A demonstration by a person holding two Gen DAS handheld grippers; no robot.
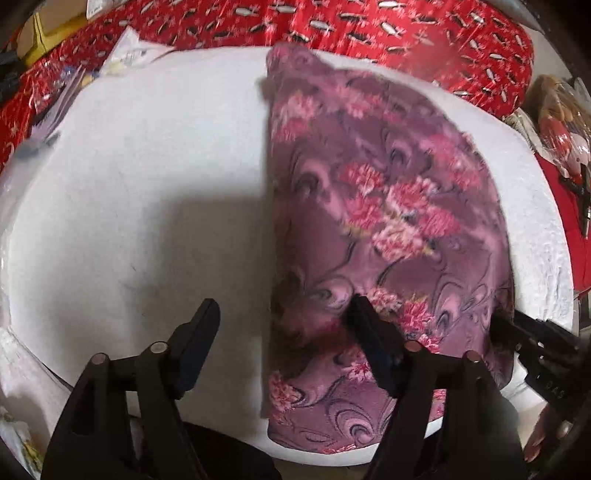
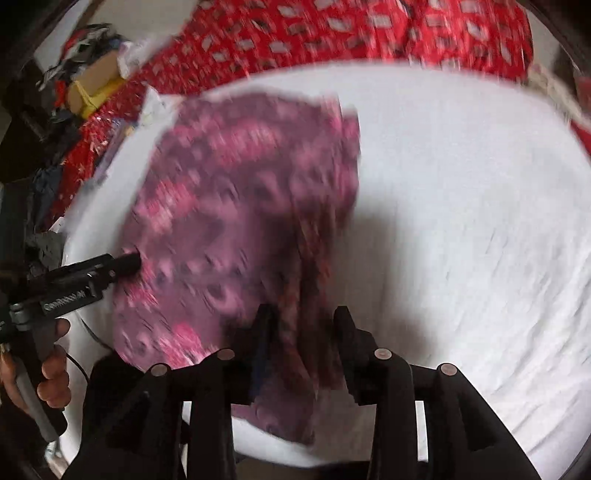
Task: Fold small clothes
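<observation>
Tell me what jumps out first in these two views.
A purple flowered cloth lies folded on a white board, filling its right half in the left wrist view. Bright red patterned fabric lies behind the board. Both tongs, left and right, stand open at the cloth's near edge.

Both views are bright and evenly lit, with strong fisheye bending and dark vignetted corners. The left wrist view is fairly sharp at centre, softly smeared toward the upper edge; a broad grey shadow (image 1: 207, 221) falls across the white surface (image 1: 129, 147) left of centre. The right wrist view is heavily motion-blurred: the purple floral cloth (image 2: 229, 206) smears, and a shadow (image 2: 391, 258) lies beside it.
</observation>
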